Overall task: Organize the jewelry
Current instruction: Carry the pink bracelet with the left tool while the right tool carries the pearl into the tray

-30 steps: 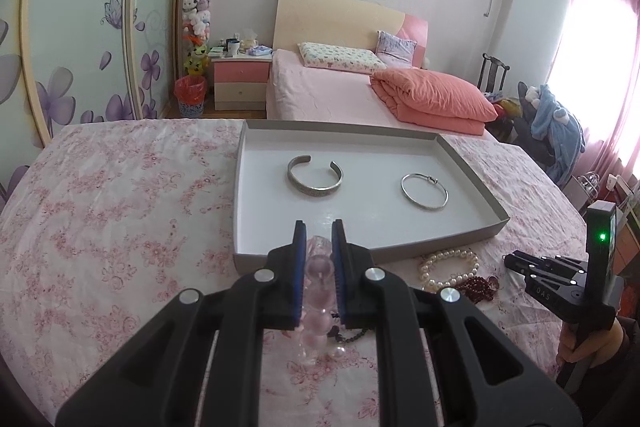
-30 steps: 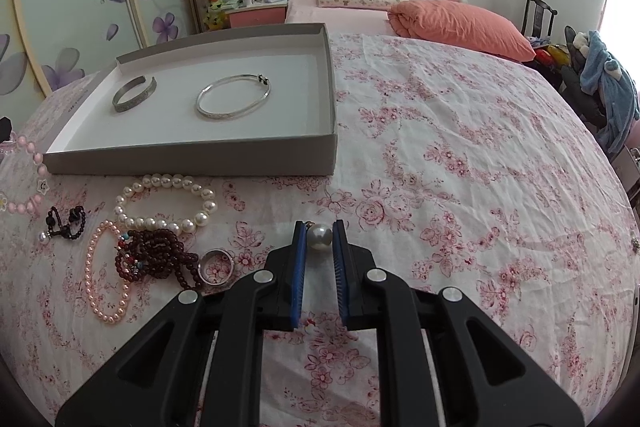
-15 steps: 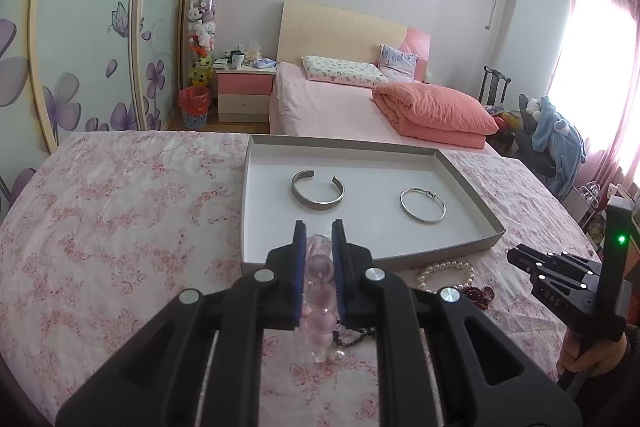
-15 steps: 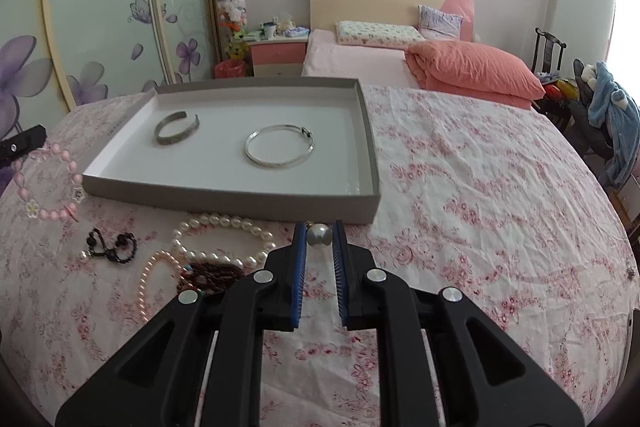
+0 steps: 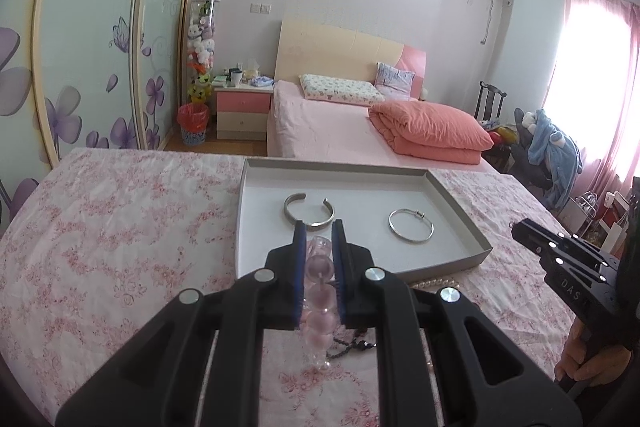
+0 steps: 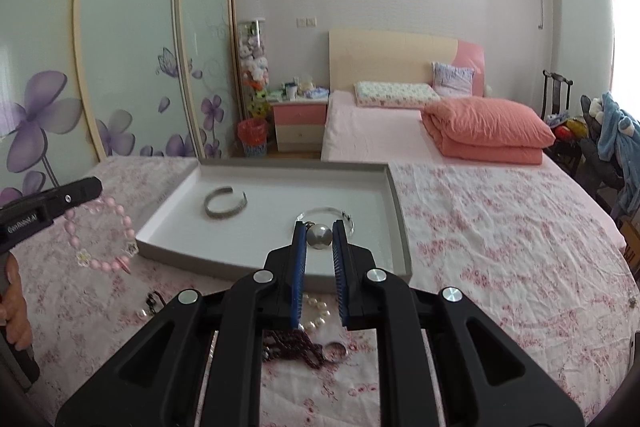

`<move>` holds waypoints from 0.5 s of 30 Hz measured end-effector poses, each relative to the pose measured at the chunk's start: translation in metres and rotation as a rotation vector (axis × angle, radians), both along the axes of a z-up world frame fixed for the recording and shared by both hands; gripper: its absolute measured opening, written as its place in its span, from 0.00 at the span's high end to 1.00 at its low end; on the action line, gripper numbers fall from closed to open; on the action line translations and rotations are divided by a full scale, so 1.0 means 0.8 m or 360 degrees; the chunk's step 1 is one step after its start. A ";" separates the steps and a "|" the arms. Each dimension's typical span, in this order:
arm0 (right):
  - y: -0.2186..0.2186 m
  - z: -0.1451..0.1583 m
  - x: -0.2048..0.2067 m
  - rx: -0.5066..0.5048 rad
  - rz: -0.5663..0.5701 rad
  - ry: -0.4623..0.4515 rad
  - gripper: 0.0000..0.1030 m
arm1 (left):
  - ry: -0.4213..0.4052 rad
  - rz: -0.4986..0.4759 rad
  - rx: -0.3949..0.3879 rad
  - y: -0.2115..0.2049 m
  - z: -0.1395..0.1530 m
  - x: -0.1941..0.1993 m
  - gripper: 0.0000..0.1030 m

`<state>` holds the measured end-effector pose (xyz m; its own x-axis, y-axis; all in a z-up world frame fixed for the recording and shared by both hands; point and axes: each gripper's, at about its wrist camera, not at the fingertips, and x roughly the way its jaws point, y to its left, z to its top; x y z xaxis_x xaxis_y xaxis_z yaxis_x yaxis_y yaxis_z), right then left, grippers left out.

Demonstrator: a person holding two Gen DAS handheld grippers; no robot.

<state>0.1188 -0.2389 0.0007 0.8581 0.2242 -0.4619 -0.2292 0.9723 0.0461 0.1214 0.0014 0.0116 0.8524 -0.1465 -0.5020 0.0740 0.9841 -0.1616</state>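
Note:
My left gripper (image 5: 319, 247) is shut on a pink bead bracelet (image 5: 318, 307), held above the cloth just short of the grey tray (image 5: 260, 171). From the right wrist view the bracelet (image 6: 106, 235) hangs from that gripper. My right gripper (image 6: 319, 239) is shut on a pearl earring (image 6: 319, 235), held over the tray's near edge (image 6: 224, 259). In the tray lie a silver cuff (image 5: 309, 213) and a thin silver bangle (image 5: 411, 230).
Loose on the floral cloth below the right gripper lie white pearls (image 6: 316, 311), dark red beads (image 6: 296, 345), a silver ring (image 6: 335, 351) and a small black piece (image 6: 152, 301). A bed (image 5: 344, 131) stands behind the table.
Both grippers have risen and moved forward toward the tray, each still holding its piece. The views have tilted up to show more of the room.

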 end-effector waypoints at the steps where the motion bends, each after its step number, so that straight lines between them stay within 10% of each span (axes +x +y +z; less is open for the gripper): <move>1: 0.002 0.005 -0.002 0.0003 0.0001 -0.0027 0.86 | -0.0010 0.0002 0.0001 -0.001 0.002 -0.001 0.87; 15: 0.018 0.042 -0.008 0.0072 0.0035 -0.0251 0.86 | -0.0135 -0.0020 0.0035 -0.021 0.030 0.000 0.87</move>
<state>0.1122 -0.2248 0.0343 0.9139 0.2610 -0.3109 -0.2580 0.9648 0.0514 0.1211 -0.0152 0.0354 0.8903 -0.1471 -0.4311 0.0986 0.9862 -0.1328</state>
